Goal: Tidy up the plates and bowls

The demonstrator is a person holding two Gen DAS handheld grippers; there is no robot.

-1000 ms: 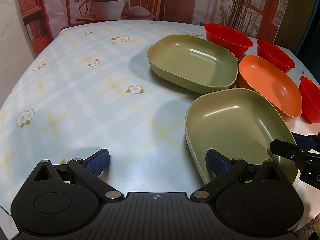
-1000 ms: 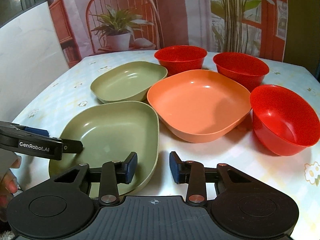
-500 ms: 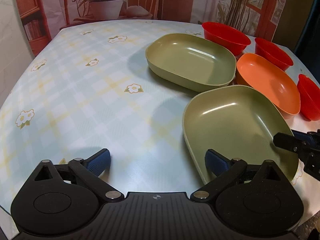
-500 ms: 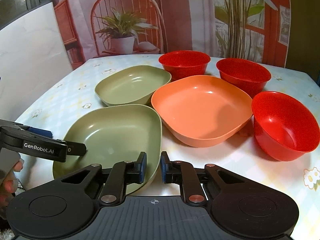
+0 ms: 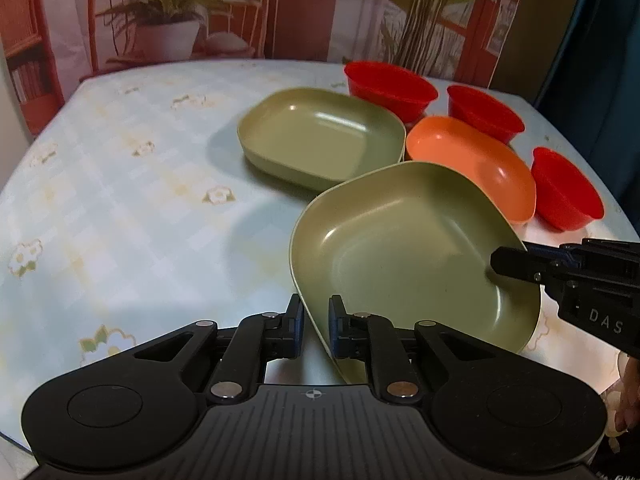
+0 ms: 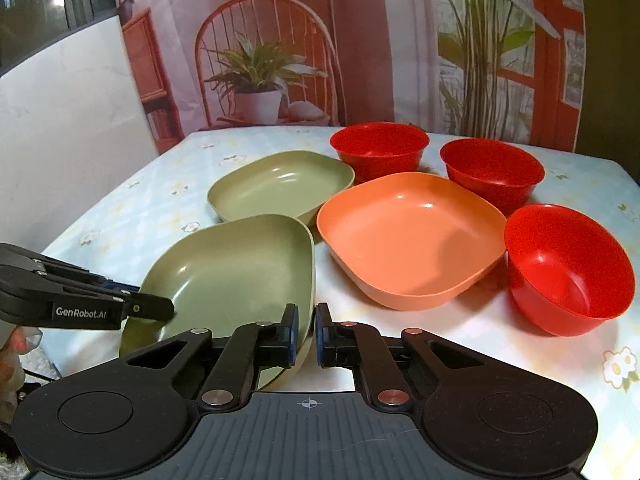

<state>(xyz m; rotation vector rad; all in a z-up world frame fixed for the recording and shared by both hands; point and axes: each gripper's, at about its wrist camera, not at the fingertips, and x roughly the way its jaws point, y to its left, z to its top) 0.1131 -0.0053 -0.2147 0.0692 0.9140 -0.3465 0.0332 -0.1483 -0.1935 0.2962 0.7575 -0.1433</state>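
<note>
My left gripper (image 5: 316, 326) is shut on the near rim of the near green plate (image 5: 404, 248). My right gripper (image 6: 306, 336) is shut on that plate's (image 6: 236, 276) right rim. The plate is tilted and raised off the table. The right gripper also shows at the plate's far side in the left wrist view (image 5: 560, 276), and the left gripper shows at its left in the right wrist view (image 6: 100, 304). A second green plate (image 5: 320, 136) (image 6: 280, 186) lies behind it. An orange plate (image 6: 408, 236) and three red bowls (image 6: 378, 150) (image 6: 492, 172) (image 6: 568, 268) stand to the right.
The table (image 5: 120, 200) has a pale blue checked cloth with flowers, bare on its left half. Its near edge runs just under my grippers. A backdrop with a chair and potted plant (image 6: 256, 80) stands behind the table.
Both grippers have closed on the near green plate's rim. The plate has lifted and tilted up from the table.
</note>
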